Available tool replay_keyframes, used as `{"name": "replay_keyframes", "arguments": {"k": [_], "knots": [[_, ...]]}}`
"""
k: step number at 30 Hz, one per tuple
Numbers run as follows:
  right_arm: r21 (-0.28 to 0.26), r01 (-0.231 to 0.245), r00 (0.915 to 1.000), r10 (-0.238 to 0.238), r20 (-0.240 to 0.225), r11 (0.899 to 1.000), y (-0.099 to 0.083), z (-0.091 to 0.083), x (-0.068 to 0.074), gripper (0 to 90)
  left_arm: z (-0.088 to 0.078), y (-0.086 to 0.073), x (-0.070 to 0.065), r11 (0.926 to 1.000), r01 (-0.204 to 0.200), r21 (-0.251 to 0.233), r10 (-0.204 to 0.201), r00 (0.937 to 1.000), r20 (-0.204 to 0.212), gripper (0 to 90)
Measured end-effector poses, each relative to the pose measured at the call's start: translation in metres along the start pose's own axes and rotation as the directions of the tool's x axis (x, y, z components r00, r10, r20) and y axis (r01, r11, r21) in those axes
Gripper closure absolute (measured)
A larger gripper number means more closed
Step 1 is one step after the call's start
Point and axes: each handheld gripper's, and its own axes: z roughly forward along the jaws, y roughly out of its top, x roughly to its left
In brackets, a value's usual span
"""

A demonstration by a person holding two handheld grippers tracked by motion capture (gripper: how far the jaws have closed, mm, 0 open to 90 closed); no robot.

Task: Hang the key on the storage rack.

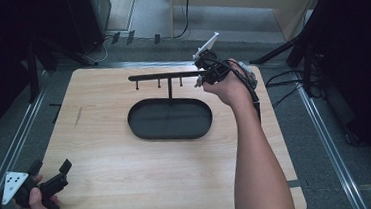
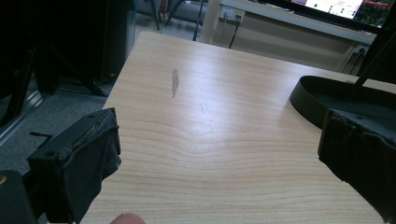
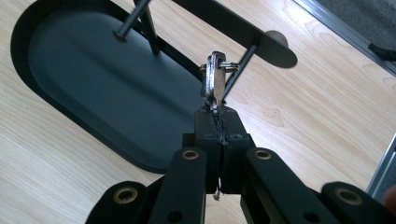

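Observation:
A black stand has an oval tray base (image 1: 171, 133) and a horizontal bar (image 1: 166, 76) with short pegs hanging under it. My right gripper (image 1: 200, 80) is at the bar's right end, shut on a silver key (image 3: 213, 81) that stands edge-on above its fingertips (image 3: 217, 116). The key's ring (image 3: 227, 66) lies against the rightmost peg (image 3: 239, 70); I cannot tell whether it goes around it. My left gripper (image 1: 64, 174) rests open near the table's front left corner, nothing between its padded jaws (image 2: 219, 154). The tray rim (image 2: 310, 100) lies to its right.
The wooden table (image 1: 129, 179) has a dark scratch (image 2: 175, 81) on its left part. Black tripod legs (image 1: 279, 52) and cables (image 1: 282, 84) stand on the floor around the table's far and right sides.

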Motion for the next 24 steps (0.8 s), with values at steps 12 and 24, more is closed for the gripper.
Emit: {"name": "replay_keyframes", "arguments": {"k": [12,24], "knots": [[0.011,0.003,0.9998,-0.004,0.017,1.0,-0.011,0.004,-0.009,88.9,0.0,0.0,0.0,1.0,-0.004,0.001,0.004,1.0,0.001,0.0],[0.035,-0.001,0.9992,0.0,0.04,0.999,-0.024,0.021,-0.009,88.8,0.0,0.0,0.0,1.0,-0.005,-0.001,0.005,1.0,0.0,0.0]]}}
